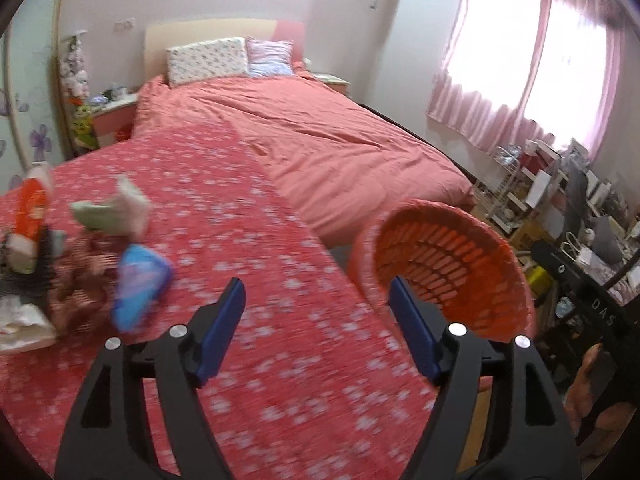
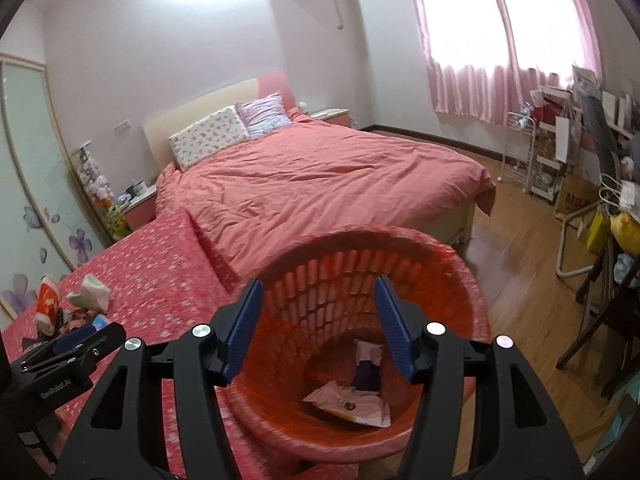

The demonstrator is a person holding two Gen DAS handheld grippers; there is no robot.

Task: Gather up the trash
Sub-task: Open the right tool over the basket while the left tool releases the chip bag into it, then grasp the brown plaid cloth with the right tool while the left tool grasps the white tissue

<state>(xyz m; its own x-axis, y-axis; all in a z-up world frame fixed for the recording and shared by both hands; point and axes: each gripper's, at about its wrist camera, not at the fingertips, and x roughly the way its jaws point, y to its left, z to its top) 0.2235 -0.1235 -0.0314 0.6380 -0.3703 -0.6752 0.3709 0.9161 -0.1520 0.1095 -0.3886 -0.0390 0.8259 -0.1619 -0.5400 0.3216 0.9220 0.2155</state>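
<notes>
An orange slatted basket (image 1: pixel 452 272) stands tilted at the right edge of the red flowered cover (image 1: pixel 248 240). My left gripper (image 1: pixel 317 286) is open over the cover with nothing between its blue pads. Loose trash lies to its left: a blue packet (image 1: pixel 138 288), a crumpled white and green wrapper (image 1: pixel 116 210), a red carton (image 1: pixel 34 200) and white paper (image 1: pixel 24 320). My right gripper (image 2: pixel 319 282) is open above the basket (image 2: pixel 360 272) mouth and holds nothing. Inside the basket lie a white wrapper (image 2: pixel 352 404) and a dark piece (image 2: pixel 366 376).
A bed with a pink duvet (image 2: pixel 320 176) and two pillows fills the middle of the room. A nightstand (image 1: pixel 114 114) stands at its left. Cluttered shelves (image 2: pixel 560 152), bags and a dark chair (image 2: pixel 608 312) line the right side over the wooden floor (image 2: pixel 520 248).
</notes>
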